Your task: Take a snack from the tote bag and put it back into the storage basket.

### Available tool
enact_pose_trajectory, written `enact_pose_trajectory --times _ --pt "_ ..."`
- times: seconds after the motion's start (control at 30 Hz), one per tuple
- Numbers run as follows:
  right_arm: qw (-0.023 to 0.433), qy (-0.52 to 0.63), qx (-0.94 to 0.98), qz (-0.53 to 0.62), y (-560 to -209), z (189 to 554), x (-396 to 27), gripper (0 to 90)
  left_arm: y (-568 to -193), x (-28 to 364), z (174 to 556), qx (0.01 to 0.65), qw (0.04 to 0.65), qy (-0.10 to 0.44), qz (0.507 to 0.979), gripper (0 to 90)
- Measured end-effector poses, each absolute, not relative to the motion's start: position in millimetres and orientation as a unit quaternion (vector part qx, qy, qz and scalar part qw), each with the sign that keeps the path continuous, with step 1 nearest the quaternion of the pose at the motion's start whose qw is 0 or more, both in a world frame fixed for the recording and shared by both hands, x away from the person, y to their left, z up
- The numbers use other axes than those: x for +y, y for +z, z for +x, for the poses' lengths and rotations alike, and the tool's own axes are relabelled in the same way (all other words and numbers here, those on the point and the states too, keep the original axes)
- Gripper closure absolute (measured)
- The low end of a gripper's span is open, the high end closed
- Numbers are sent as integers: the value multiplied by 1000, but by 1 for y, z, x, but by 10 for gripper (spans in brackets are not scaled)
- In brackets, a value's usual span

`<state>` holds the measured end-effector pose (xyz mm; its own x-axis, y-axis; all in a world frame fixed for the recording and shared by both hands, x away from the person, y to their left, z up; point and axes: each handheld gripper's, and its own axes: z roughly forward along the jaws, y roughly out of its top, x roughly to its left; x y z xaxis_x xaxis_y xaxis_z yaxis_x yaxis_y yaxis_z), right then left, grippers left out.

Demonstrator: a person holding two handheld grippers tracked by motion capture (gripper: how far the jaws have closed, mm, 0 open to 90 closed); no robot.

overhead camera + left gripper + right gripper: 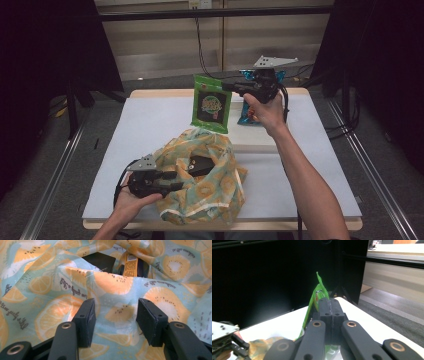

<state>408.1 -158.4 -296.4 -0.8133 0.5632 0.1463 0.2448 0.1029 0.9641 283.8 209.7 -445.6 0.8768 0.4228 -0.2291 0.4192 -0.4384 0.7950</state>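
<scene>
We have the right gripper clamped on the green snack bag's top edge, above the table. Left gripper pinches the fruit-print bag's fabric.

bag: soft printed cloth | green packet: glossy plastic foil | table: matt white, smooth

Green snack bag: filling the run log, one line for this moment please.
right tongs: shut on green snack bag, lifted | left tongs: at cloth bag | blue bag: on table

Dim, dark-edged frames — soft, perhaps slightly blurred.
</scene>
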Motion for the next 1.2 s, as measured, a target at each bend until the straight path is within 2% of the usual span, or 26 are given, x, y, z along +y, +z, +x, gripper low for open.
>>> enact_pose_trajectory --times 0.37,0.87,1.03,1.2 --pt "148 594 728 309 -304 429 -172 900 -447 211 284 249 469 -3 847 491" --pt "145 572 725 355 -343 465 -174 900 -441 213 283 254 482 2 839 464" --pt "161 551 732 366 -352 472 -170 900 -440 214 283 252 488 1 835 463" --pt "158 545 731 379 -360 480 -170 900 -439 216 282 254 494 0 832 456"
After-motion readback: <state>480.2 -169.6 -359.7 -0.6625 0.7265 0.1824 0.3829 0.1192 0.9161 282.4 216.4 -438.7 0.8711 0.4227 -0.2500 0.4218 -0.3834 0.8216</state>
